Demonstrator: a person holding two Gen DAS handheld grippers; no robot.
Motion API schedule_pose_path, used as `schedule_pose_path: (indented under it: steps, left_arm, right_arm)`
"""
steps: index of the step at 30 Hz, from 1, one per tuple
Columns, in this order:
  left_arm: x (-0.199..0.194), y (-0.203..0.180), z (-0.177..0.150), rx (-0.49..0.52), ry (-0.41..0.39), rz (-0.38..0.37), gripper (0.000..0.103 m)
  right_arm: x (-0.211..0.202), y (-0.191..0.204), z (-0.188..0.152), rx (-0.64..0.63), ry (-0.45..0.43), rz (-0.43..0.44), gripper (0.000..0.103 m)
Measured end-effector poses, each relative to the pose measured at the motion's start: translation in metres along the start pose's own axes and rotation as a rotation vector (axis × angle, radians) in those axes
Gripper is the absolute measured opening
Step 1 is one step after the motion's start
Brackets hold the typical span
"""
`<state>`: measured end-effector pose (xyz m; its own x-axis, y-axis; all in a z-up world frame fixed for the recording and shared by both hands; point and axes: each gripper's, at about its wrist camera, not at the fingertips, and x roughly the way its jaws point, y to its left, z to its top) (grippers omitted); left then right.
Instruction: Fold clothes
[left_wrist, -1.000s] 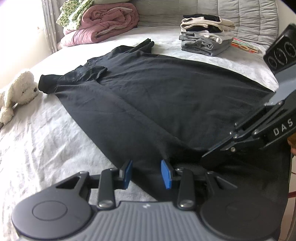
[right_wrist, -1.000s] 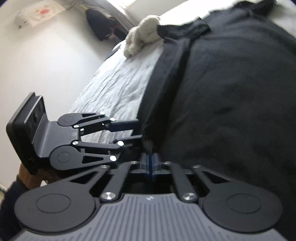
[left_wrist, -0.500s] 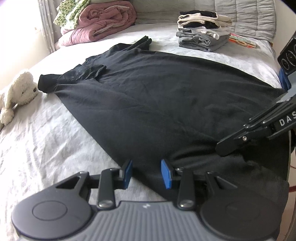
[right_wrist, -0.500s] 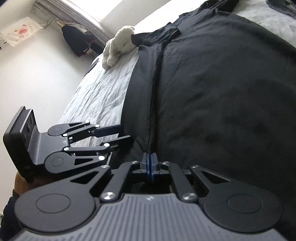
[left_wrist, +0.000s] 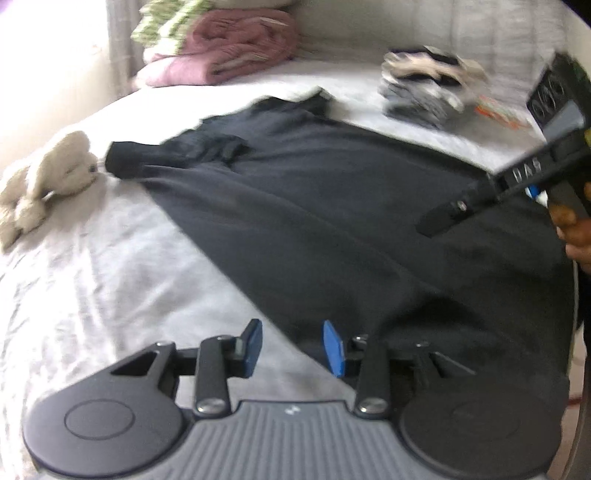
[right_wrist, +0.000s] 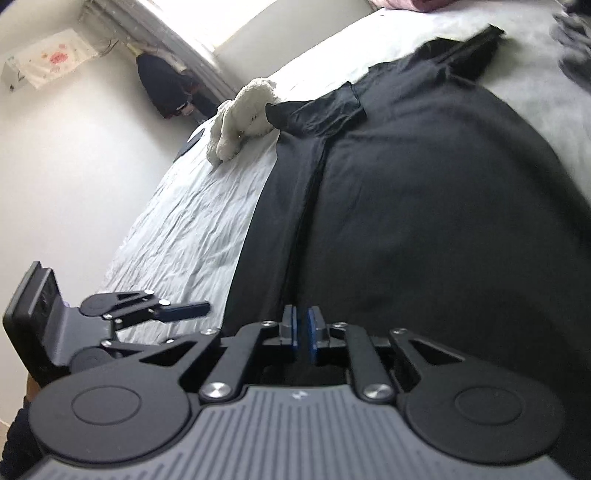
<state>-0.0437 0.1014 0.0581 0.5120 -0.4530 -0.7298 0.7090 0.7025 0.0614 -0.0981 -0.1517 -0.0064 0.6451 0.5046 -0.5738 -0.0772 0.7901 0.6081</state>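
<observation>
Black hand-held gripper (left_wrist: 291, 347) — blue pads, silver screws.

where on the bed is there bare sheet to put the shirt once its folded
Bare sheet lies left of the black shirt, between the plush toy and the left gripper. The far side is crowded: pink blanket, folded clothes stack.

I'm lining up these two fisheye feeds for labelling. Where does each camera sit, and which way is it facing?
Left wrist: on the left gripper, open, looking up the bed over the black shirt toward the folded stack; the right gripper and a hand show at right.
Right wrist: on the right gripper, nearly shut, cloth between its pads, looking along the shirt; the left gripper shows at left.
Shared: shirt, bed, plush toy, each other's gripper.
</observation>
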Motion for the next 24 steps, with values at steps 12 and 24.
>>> schedule_pose_path:
  steps: [12,24]
  left_arm:
    - [0.063,0.131,0.075,-0.392,-0.123,0.172,0.049]
    - [0.177,0.216,0.155,-0.469,-0.178,0.244,0.051]
  right_arm:
    - [0.042,-0.039,0.068,-0.155,0.149,-0.016,0.03]
    - [0.042,-0.069,0.102,-0.137,0.063,0.026,0.032]
